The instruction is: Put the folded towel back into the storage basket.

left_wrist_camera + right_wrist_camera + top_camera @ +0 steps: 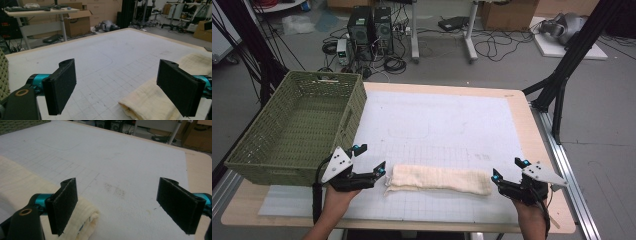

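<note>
A cream towel [439, 179], folded into a long narrow strip, lies across the near part of the desk [532, 135] on a white gridded mat [437, 125]. A green woven basket [297, 130] stands at the desk's far-left side, its near corner overhanging the edge.

The left tongs [369, 161] are held by a hand [337, 197] just off the towel's left end, the jaws spread wide and holding nothing. In the left gripper view, the left tongs [117, 87] show both black pads well apart, with the towel's folded end [150, 100] lying low between them and nearer the right-hand pad; contact with that pad cannot be told.

The right tongs [507, 169] sit just beside the towel's right end, also wide open and empty. In the right gripper view, the right tongs [117, 206] frame bare mat, while the towel's rolled end [83, 216] lies right at the left-hand pad, apparently touching it.

Beyond the desk, computer towers [369, 27] and cables lie on the floor.
</note>
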The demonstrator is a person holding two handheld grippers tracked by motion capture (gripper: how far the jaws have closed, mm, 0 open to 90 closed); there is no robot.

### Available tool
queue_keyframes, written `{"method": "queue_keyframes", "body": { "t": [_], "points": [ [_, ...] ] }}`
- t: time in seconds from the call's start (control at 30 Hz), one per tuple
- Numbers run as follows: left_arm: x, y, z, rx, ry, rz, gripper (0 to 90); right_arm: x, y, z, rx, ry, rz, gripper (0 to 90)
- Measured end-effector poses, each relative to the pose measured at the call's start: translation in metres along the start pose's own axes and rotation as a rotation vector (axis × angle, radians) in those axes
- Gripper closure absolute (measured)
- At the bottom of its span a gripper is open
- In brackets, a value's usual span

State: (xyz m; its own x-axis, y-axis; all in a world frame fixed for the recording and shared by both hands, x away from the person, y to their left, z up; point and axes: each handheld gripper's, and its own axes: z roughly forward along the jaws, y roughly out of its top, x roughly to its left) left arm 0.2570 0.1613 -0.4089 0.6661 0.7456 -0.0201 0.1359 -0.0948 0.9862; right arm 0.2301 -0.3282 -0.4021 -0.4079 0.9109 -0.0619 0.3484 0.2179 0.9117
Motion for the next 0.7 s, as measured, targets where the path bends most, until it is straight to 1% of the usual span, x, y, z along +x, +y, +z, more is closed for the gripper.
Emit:
{"method": "queue_keyframes", "body": {
  "t": [0.03,0.07,0.1,0.13,0.33,0.37,0.47,0.63,0.7],
  "points": [
    [-0.0004,-0.0004,-0.0001,0.005,-0.004,-0.006,16.4,0.0001,-0.0001,0.0006,0.002,-0.006,0.005,15.7],
    [-0.0001,-0.0006,-0.0002,0.012,-0.007,-0.004,16.4,0.0001,-0.0001,0.0006,0.002,-0.006,0.005,15.7],
    [-0.0003,-0.0009,-0.0001,0.018,-0.009,-0.011,16.7,0.0005,0.0000,0.0014,0.002,-0.020,0.004,15.6],
    [-0.0003,-0.0010,-0.0003,0.020,-0.008,-0.014,16.8,0.0008,0.0001,0.0014,0.002,-0.021,0.005,15.6],
    [-0.0016,0.0000,-0.0022,0.012,-0.009,-0.012,16.8,0.0011,-0.0003,0.0009,0.003,-0.017,-0.005,15.6],
    [-0.0021,-0.0005,-0.0014,0.022,-0.012,-0.008,16.7,0.0010,-0.0001,0.0013,0.004,-0.007,0.005,15.6],
    [-0.0027,-0.0012,-0.0003,0.028,-0.014,-0.006,16.7,0.0012,0.0006,0.0025,0.005,0.002,-0.001,15.6],
    [-0.0030,-0.0014,0.0004,0.028,-0.017,-0.009,16.8,0.0017,0.0001,0.0057,0.012,0.011,-0.006,15.6],
    [-0.0026,-0.0015,0.0002,0.030,-0.017,-0.011,16.8,0.0017,-0.0002,0.0064,0.013,0.012,0.000,15.6]
  ]
}}
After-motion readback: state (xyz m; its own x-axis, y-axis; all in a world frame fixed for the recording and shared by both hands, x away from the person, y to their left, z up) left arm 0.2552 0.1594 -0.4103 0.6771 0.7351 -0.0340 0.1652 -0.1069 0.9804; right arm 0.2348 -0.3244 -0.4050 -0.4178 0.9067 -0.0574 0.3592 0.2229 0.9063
